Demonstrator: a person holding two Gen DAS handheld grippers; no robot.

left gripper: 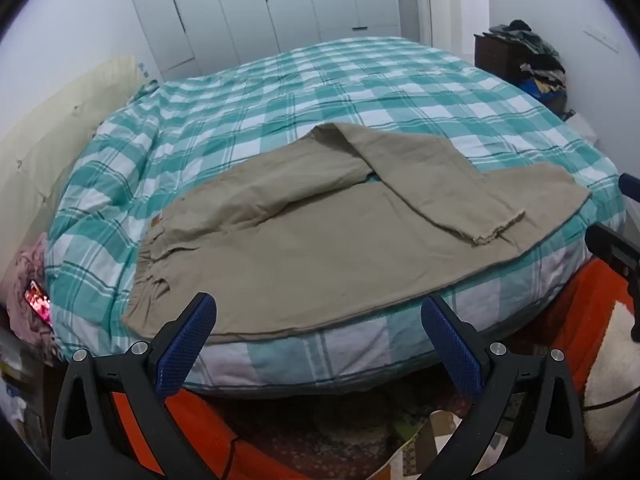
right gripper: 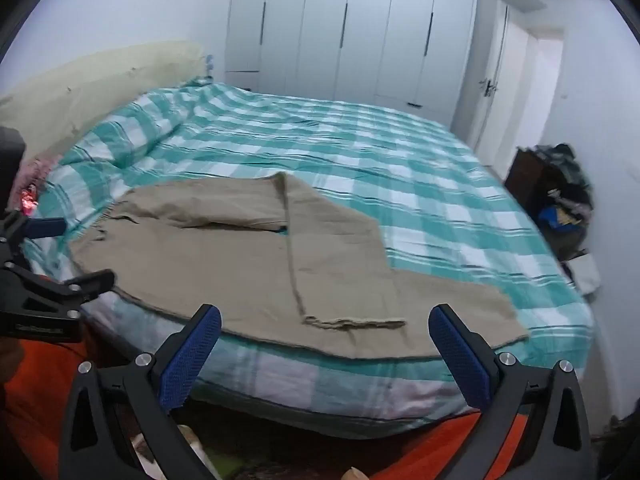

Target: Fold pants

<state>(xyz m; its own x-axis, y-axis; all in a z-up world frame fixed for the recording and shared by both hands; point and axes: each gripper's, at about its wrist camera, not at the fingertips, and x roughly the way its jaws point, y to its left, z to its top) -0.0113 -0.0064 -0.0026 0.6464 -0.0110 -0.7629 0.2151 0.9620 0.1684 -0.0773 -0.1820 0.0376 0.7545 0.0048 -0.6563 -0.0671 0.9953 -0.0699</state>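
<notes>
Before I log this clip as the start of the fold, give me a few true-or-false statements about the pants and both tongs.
1. The khaki pants lie on the checked bedspread. True.
2. The left tongs clamp the waistband. False: they are open and hold nothing.
3. One leg is folded across the other. True.
4. The right tongs are shut on a hem. False: they are open, short of the frayed hem.
5. The pants lie in the middle of the bed. False: they lie along its near edge.
</notes>
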